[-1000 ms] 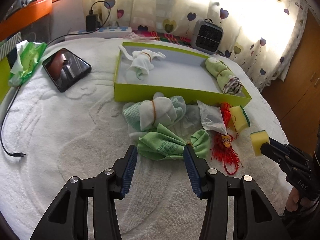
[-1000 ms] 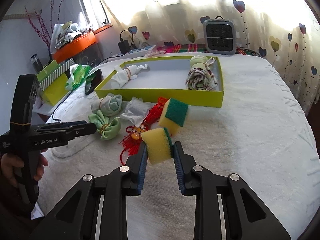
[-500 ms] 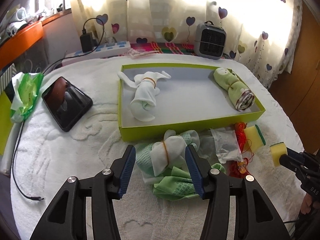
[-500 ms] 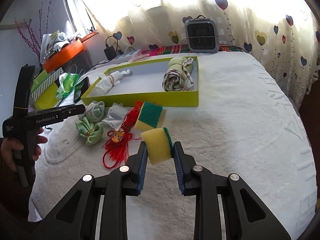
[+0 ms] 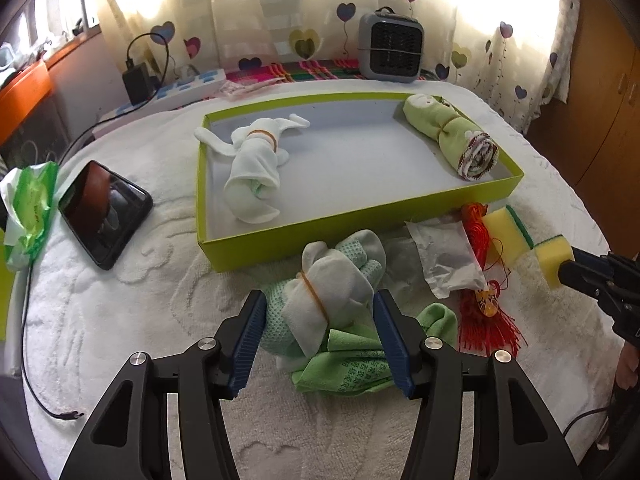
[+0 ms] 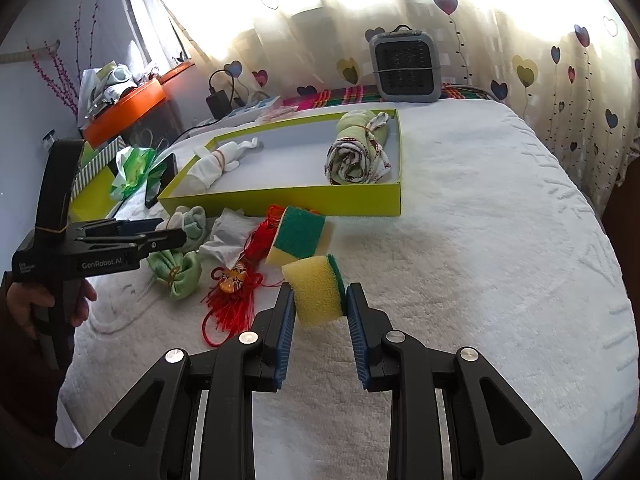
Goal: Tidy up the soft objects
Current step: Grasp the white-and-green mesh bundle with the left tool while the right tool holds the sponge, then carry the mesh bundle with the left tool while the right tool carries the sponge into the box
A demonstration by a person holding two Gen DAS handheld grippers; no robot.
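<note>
Nubbly white towel (image 5: 120, 320), porous sponge (image 6: 318, 294)

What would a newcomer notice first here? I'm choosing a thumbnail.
The lime-green tray at the centre of the white bed, holding two rolled cloth bundles. Just in front lies a bright red tassel, and the right tool grips a yellow sponge beside it.

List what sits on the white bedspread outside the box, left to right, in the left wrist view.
Crumpled green plastic wrapper → black smartphone → white-and-mint cloth bundle tied with a rubber band, between the open left gripper fingers → clear plastic bag → yellow sponge held by the right gripper.
</note>
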